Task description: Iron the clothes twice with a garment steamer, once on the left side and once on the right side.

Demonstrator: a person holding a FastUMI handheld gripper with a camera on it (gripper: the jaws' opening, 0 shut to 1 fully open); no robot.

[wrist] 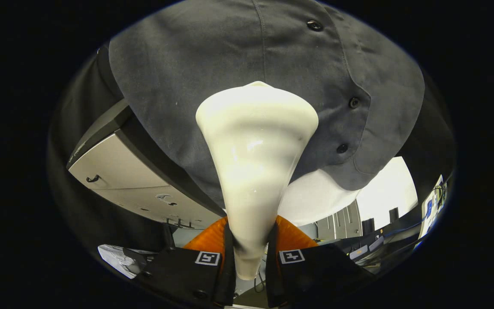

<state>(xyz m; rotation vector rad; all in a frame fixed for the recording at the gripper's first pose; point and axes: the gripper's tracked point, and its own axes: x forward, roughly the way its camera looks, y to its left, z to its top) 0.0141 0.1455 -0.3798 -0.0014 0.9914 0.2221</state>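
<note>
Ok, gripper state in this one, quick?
Gripper: shut on the steamer head, both fingers pressing its narrow neck; the wide end is against the grey shirt.

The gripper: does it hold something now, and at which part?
The gripper holds the steamer head by its narrow neck, both fingers pressing it, against the grey shirt.

Even indoor light, soft glare on steamer head (256, 141), strong fisheye bending at edges, focus sharp.

pale cabinet (122, 180) with a dark hook at eight o'clock, white wall panel (384, 193) at four o'clock, cluttered desk (384, 246) beneath it
</note>
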